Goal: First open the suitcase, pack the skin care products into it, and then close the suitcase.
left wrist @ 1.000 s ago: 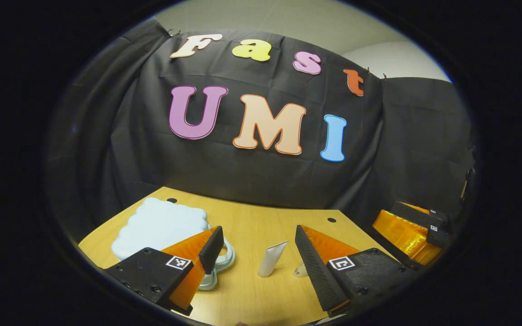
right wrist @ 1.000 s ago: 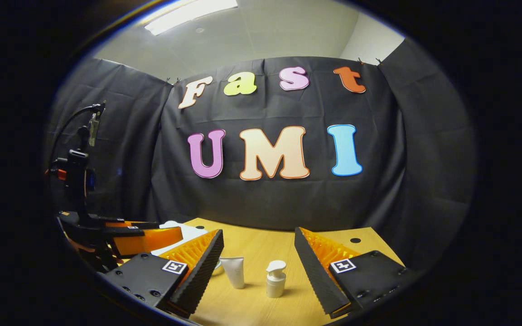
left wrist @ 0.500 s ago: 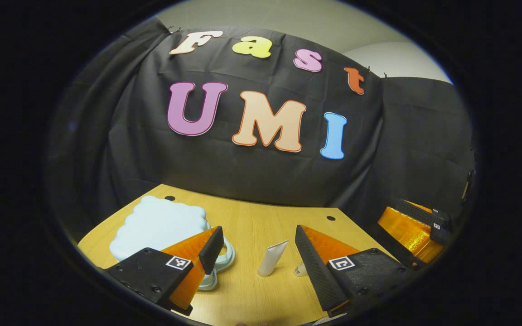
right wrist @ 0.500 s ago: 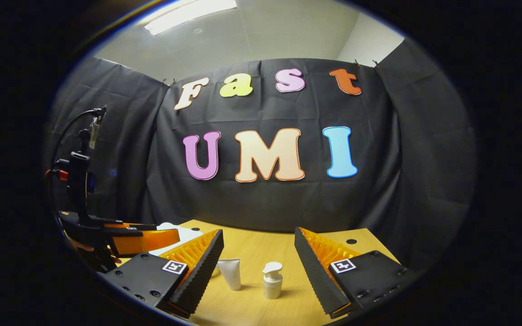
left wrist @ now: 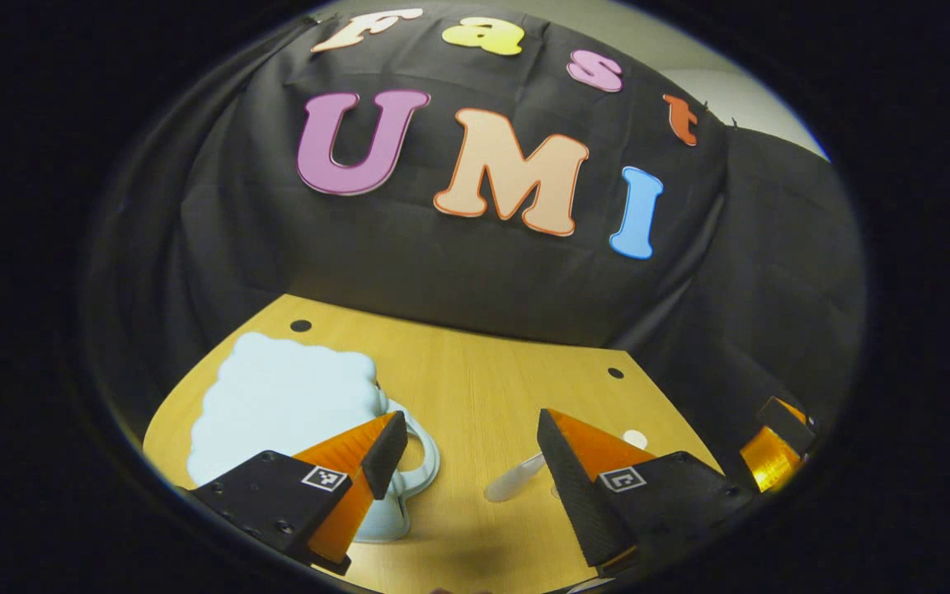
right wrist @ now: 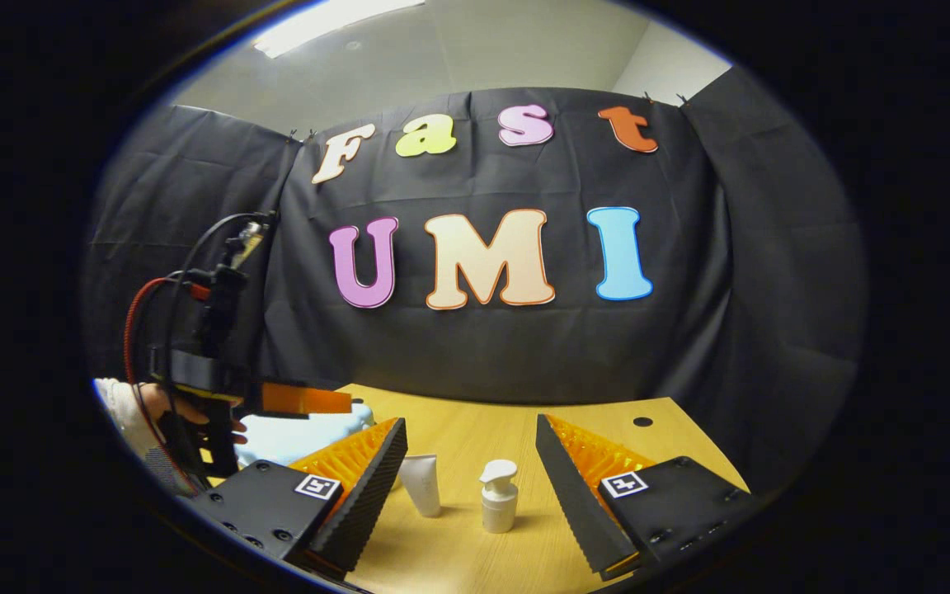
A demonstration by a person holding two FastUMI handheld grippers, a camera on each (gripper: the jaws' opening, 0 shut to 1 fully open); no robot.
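We see the left gripper (left wrist: 465, 450) low over the wooden table (left wrist: 475, 371), its fingers spread wide apart with nothing between them. Just beyond its left finger lies the suitcase (left wrist: 285, 404), a pale blue, cloud-shaped case lying flat with its lid down; its near edge and looped handle (left wrist: 419, 462) are partly hidden behind that finger. Between the fingers, nearer the right one, a white tube (left wrist: 514, 478) appears; the finger covers its right part, and we cannot tell whether it stands or lies. A small white round shape at the right finger's far edge is too small to identify.

In the right gripper view, the right gripper (right wrist: 471, 462) also sits with its fingers well apart and empty. Between them stand the white tube (right wrist: 425, 485), upright near the left finger, and a white pump bottle (right wrist: 498, 497) beside it, apart from both fingers. At far left a hand (right wrist: 163, 412) holds the left gripper above the suitcase (right wrist: 293, 436), which is mostly hidden behind the right gripper's left finger.
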